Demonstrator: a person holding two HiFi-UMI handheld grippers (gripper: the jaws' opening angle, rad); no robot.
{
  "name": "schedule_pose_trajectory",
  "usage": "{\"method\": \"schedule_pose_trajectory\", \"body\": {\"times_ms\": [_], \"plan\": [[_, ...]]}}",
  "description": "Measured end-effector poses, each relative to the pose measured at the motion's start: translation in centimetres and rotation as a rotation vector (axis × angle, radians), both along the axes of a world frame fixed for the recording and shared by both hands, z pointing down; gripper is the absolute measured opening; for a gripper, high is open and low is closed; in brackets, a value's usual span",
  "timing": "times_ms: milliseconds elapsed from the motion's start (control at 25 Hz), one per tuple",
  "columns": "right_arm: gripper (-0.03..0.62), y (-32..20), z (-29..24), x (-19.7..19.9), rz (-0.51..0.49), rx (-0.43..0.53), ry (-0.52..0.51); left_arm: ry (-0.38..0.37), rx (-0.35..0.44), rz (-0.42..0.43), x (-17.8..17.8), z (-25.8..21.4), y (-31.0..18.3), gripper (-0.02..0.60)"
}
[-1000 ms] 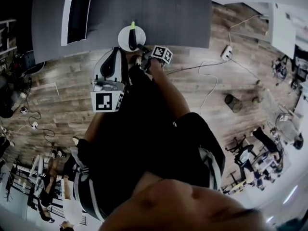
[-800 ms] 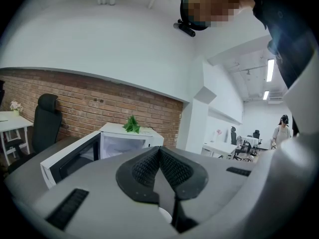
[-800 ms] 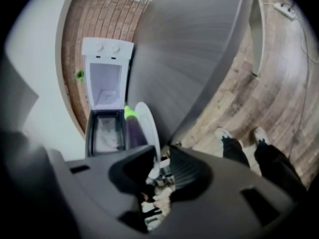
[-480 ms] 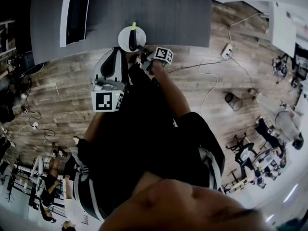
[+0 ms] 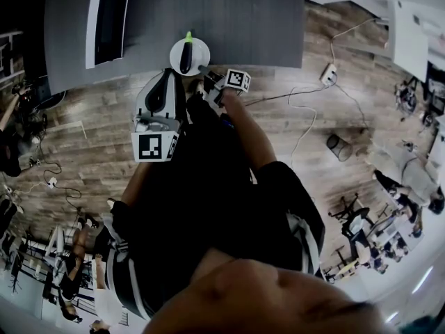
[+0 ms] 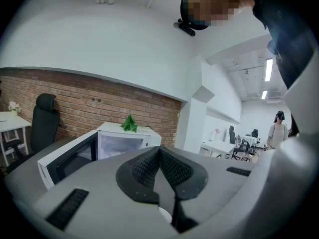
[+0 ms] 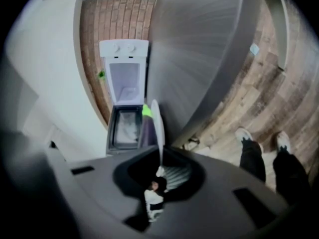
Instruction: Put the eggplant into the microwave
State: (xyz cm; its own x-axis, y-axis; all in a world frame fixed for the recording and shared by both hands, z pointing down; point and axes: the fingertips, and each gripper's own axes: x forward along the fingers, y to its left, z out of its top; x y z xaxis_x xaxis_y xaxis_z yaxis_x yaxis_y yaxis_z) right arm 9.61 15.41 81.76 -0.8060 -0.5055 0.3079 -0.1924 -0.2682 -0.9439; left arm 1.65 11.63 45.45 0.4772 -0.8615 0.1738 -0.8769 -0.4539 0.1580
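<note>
Right gripper: jaws have just been closing and now clamp the rim of the white plate. The eggplant lies on that plate, on the grey table. Left gripper: jaws together, nothing between them. Only its view shows the green sprig atop the open microwave.

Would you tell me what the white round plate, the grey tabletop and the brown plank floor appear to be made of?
The white round plate looks like glazed ceramic or melamine: smooth, thin-rimmed, slightly shiny. The grey tabletop seems matte laminate: even colour, faint streaks. The brown plank floor is wood or wood-look planking: grain and board seams show.
</note>
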Motion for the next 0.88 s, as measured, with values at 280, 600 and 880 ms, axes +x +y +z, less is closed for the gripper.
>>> {"method": "schedule_pose_trajectory", "body": {"times_ms": [280, 600, 880], "plan": [[0.039, -0.4, 0.5, -0.1, 0.0, 0.043, -0.06, -0.009, -0.003, -0.014, -0.2, 0.3, 0.3, 0.037], [0.04, -0.6, 0.4, -0.5, 0.006, 0.052, -0.103, -0.019, -0.017, -0.028, -0.4, 0.9, 0.5, 0.037], [0.04, -1.3, -1.2, 0.0, 0.018, 0.067, -0.108, -0.014, -0.009, -0.026, -0.1, 0.3, 0.0, 0.037]]}}
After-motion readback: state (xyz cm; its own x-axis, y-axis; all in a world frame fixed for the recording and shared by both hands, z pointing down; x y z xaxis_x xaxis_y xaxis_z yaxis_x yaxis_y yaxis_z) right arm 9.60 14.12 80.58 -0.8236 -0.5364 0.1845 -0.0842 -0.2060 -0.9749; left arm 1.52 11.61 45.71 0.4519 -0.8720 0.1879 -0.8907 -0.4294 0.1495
